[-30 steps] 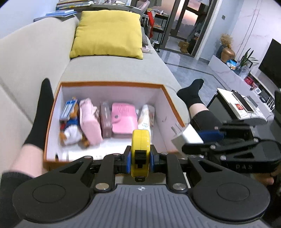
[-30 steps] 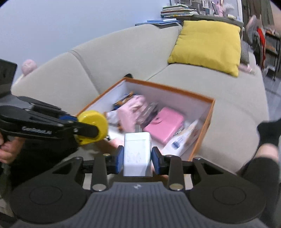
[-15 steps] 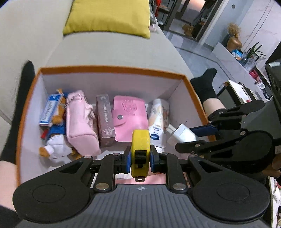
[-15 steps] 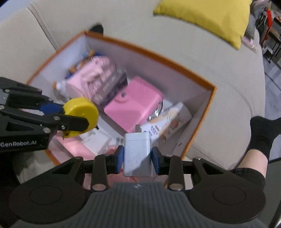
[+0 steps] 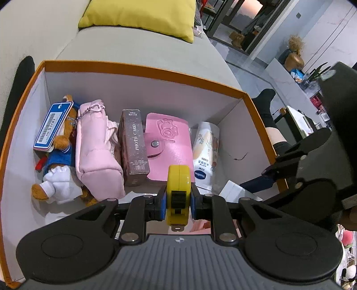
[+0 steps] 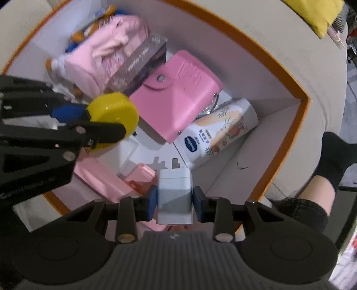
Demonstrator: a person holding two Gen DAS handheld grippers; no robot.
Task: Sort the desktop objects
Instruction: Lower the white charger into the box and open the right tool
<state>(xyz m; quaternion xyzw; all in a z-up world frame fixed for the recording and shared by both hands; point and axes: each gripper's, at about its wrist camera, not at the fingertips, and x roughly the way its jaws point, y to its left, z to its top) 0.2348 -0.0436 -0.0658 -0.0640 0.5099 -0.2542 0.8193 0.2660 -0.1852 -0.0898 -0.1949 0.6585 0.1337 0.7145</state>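
My left gripper (image 5: 178, 201) is shut on a yellow tape measure (image 5: 179, 191) and holds it over the near part of an orange-rimmed white box (image 5: 142, 69). My right gripper (image 6: 175, 203) is shut on a white charger plug (image 6: 175, 196) and holds it inside the box (image 6: 305, 116) near its right wall. The tape measure also shows in the right wrist view (image 6: 113, 113), left of the plug. The plug's corner shows in the left wrist view (image 5: 234, 189).
The box holds a toy bear with a blue tag (image 5: 55, 142), a pink pouch (image 5: 96, 151), a photo card box (image 5: 133, 145), a pink wallet (image 5: 167, 142), a Vaseline tube (image 5: 205, 151) and pink boxes (image 6: 107, 178). It sits on a grey sofa (image 5: 133, 44) with a yellow cushion (image 5: 142, 15). A person's legs flank it.
Both grippers have moved forward and down over the box, each still holding its object. The plug now hangs inside the box by the Vaseline tube.
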